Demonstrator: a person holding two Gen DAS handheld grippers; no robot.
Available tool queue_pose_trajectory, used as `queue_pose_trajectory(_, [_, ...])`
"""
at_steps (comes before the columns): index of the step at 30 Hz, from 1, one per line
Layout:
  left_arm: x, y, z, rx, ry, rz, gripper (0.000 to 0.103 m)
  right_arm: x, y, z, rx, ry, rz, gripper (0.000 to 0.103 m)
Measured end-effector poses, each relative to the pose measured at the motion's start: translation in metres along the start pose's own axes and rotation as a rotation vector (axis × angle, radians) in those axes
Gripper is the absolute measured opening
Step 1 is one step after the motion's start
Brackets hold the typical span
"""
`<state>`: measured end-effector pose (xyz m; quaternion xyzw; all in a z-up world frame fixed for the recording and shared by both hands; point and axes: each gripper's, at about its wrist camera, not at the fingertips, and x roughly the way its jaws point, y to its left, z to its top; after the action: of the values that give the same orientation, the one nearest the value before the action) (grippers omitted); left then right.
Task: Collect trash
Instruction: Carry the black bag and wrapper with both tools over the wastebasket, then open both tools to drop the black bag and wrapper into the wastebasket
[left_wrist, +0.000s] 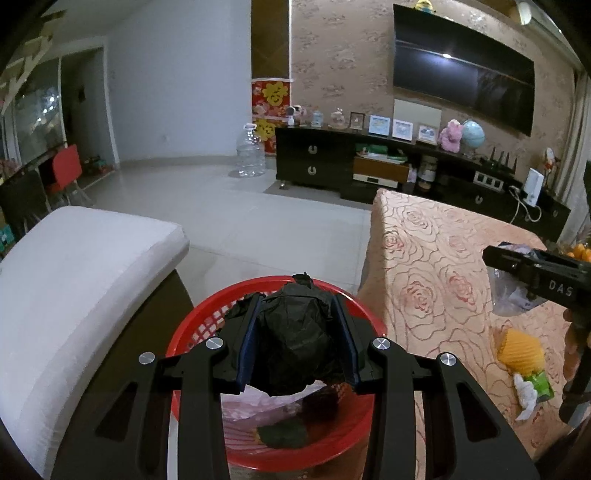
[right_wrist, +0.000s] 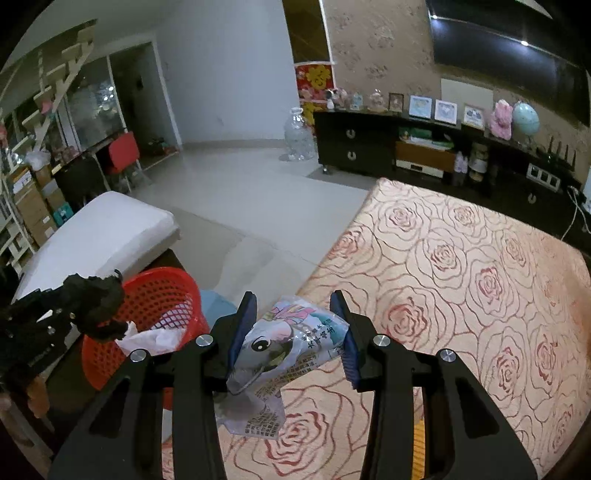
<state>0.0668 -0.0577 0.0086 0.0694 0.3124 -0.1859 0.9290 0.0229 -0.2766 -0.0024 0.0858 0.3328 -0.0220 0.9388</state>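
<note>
My left gripper is shut on a crumpled black bag and holds it above the red mesh basket, which stands on the floor beside the table. Inside the basket lie pale pink plastic and a dark green scrap. My right gripper is shut on a printed plastic wrapper and hangs over the left edge of the rose-patterned tablecloth. In the right wrist view the left gripper with its black bag hovers over the red basket.
On the tablecloth to the right lie a yellow wrapper, a green-and-white packet and clear plastic. A white cushion flanks the basket on the left. A dark TV cabinet and a water jug stand across the tiled floor.
</note>
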Motion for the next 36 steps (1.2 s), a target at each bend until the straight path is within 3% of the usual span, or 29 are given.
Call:
queue_pose_trajectory(11, [0.005, 0.018, 0.002, -0.03, 0.006, 0.05, 0.036, 0.012, 0.05, 0.024, -0.091, 0.003, 0.092, 0.041])
queue_pose_trajectory(36, [0.026, 0.051, -0.016, -0.056, 0.113, 0.106, 0.036, 0.067, 0.113, 0.013, -0.114, 0.095, 0.196, 0.041])
